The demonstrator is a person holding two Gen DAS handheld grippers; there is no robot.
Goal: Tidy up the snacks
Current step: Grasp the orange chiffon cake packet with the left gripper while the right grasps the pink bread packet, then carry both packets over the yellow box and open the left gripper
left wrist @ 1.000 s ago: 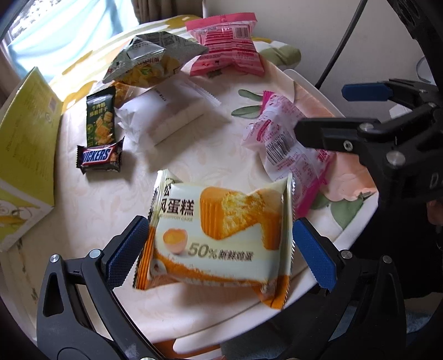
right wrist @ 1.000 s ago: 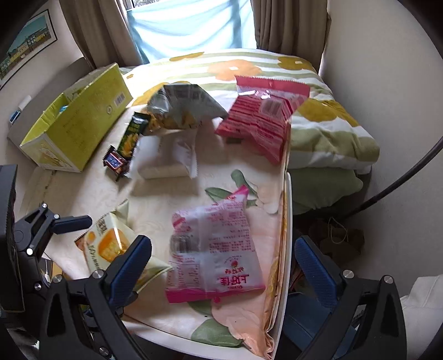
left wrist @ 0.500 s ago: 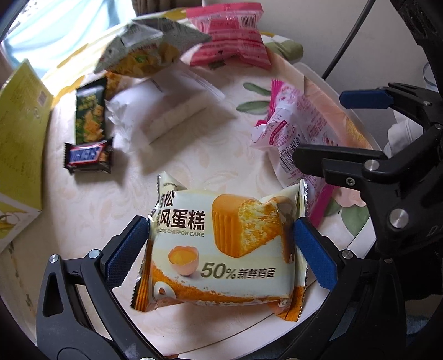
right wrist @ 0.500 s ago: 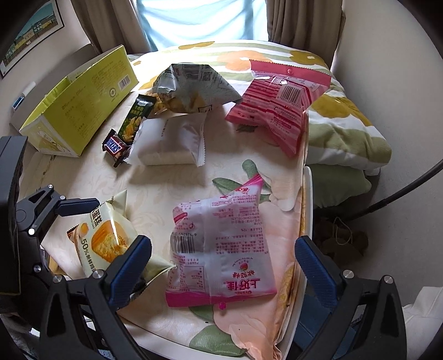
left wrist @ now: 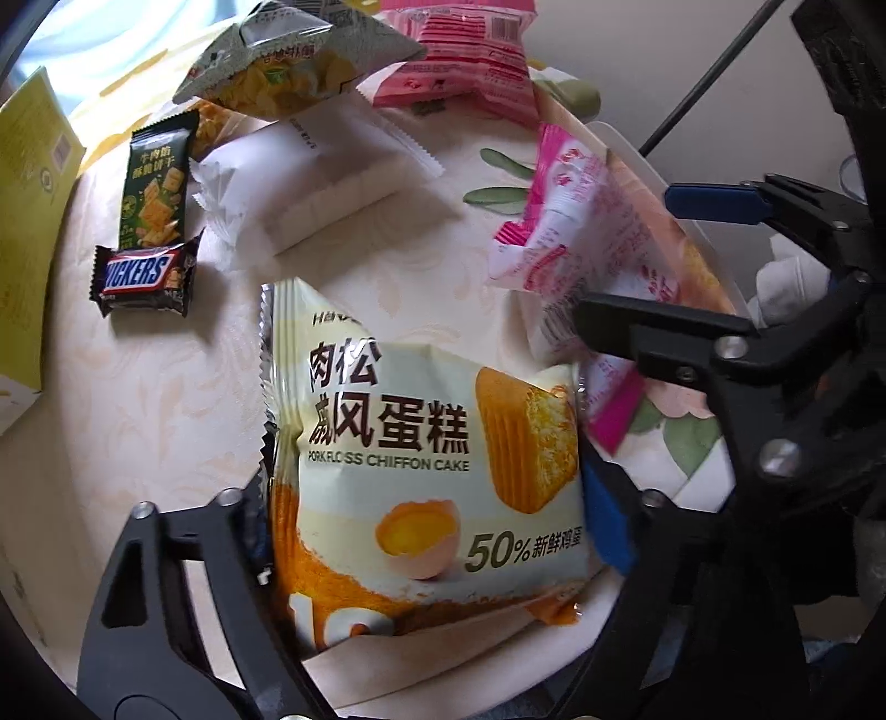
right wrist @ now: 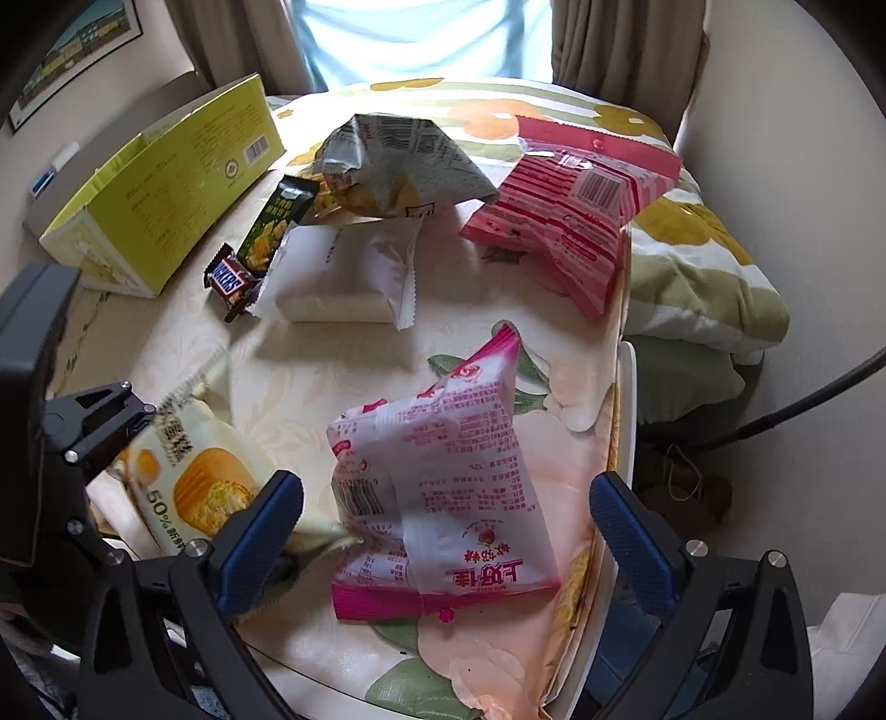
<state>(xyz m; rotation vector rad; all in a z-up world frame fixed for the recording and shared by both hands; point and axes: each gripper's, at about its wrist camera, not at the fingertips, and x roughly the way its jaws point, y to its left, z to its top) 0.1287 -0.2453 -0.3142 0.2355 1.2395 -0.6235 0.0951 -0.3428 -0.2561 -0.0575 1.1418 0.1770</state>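
daylight is coming through a curtained window (right wrist: 426,39) behind a table (left wrist: 166,399) covered with a pale cream floral cloth, and a flowered green and yellow cushion (right wrist: 709,249) is lying at its far right end. the left hand-held gripper (left wrist: 426,515) is sitting low over the near edge, its two blue-padded fingers pressing against the left and right sides of a cream and orange pork floss chiffon cake packet (left wrist: 421,454), which is tilting up off the cloth; the jaws are narrowed to the packet's width. the right hand-held gripper (right wrist: 448,531) is hovering with its jaws spread wide on either side of a pink and white translucent candy bag (right wrist: 443,487) lying near the right edge of the table, neither pad touching it as far as can be seen. farther back a small dark snickers bar (left wrist: 147,277) is lying just below a dark green biscuit wrapper (left wrist: 158,188), and both are sitting just left of a plain white sealed pouch (left wrist: 310,188). a grey crumpled chip bag (right wrist: 398,166) is resting behind the pouch, overlapping its far edge, and a pink striped snack bag (right wrist: 570,205) is lying to its right, partly on the cushion. a yellow-green open cardboard box (right wrist: 166,183) is standing along the table's left side, near the bar but apart from it.
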